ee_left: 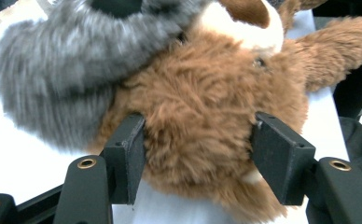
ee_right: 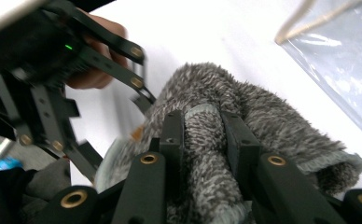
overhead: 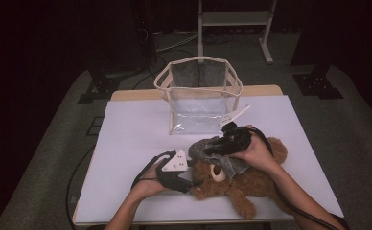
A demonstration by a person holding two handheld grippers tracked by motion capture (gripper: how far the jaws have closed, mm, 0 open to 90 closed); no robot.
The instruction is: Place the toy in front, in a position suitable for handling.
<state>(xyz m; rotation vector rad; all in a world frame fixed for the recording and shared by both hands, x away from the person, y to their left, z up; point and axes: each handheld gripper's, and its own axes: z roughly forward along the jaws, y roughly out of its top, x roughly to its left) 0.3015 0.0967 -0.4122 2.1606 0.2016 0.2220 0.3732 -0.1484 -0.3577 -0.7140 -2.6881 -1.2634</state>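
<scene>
Fur is what catches the eye first: a brown teddy bear (overhead: 244, 184) lies on its back on the white table (overhead: 136, 129), just in front of the clear plastic bag (overhead: 201, 96) with cream trim that stands open toward the far edge. The bear is shaggy and reddish brown with a pale cream muzzle, one leg stretched toward the near edge of the table. A grey knitted garment (overhead: 217, 153) with a fuzzy, flecked pile is bunched over the bear's head and chest, on the side nearest the bag. From above, the left gripper (overhead: 192, 182) sits at the bear's head on the side away from the bag, and the right gripper (overhead: 212, 149) comes in over the garment. The left gripper view shows what the high view cannot: its two black jaws stand either side of a thick lump of brown fur (ee_left: 198, 135), pads pressed into it. The right gripper view shows its jaws drawn close together, pinching a fold of the grey garment (ee_right: 207, 154), with the other gripper and a hand blurred behind it.
</scene>
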